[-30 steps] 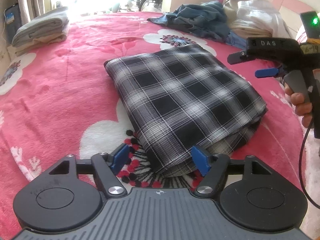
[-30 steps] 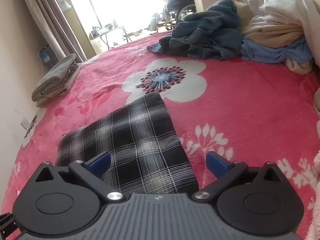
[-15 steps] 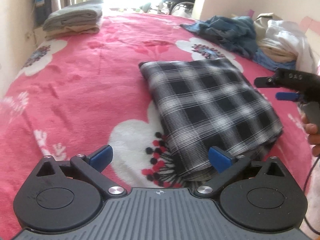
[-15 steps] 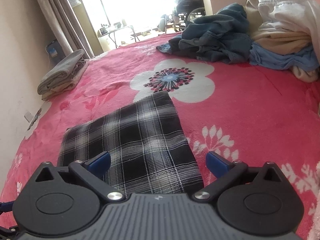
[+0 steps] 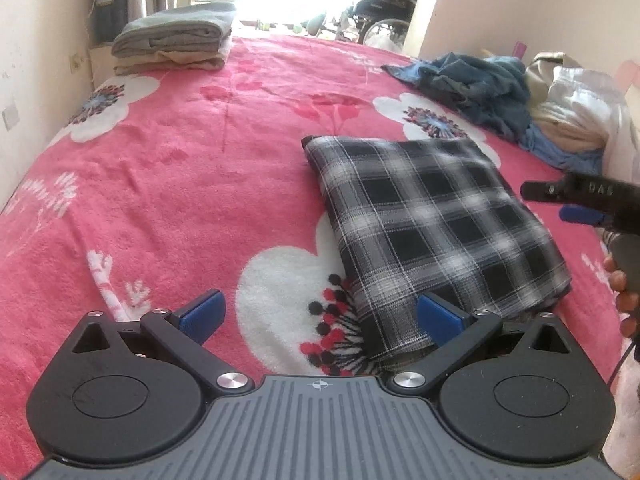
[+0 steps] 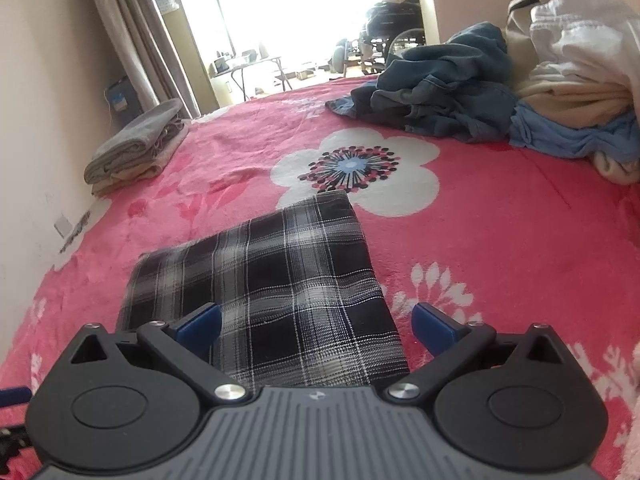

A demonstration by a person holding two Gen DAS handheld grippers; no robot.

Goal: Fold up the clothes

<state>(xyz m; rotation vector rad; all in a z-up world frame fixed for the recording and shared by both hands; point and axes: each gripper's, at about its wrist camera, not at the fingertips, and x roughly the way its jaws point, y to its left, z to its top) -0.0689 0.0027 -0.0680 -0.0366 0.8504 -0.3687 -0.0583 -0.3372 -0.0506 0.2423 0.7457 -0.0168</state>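
Observation:
A black-and-white plaid garment [image 5: 432, 224] lies folded into a rectangle on the pink flowered blanket [image 5: 200, 184]. My left gripper [image 5: 320, 314] hovers at its near corner, jaws wide open with nothing between the blue pads. The right wrist view shows the same plaid garment [image 6: 280, 296] under my right gripper [image 6: 316, 326], which is also open and free of the cloth. That right gripper [image 5: 576, 204] shows in the left wrist view at the right edge, a hand [image 5: 624, 292] holding it.
A folded stack of grey and beige clothes [image 5: 176, 40] sits at the far left corner by the wall. A heap of unfolded clothes [image 6: 500, 92], dark blue, light blue, cream and white, lies at the far right. A doorway opens behind the bed.
The left gripper's jaws have opened wide and it has drawn back and rolled, so the plaid garment now sits to the right of its view. The right gripper stayed in place.

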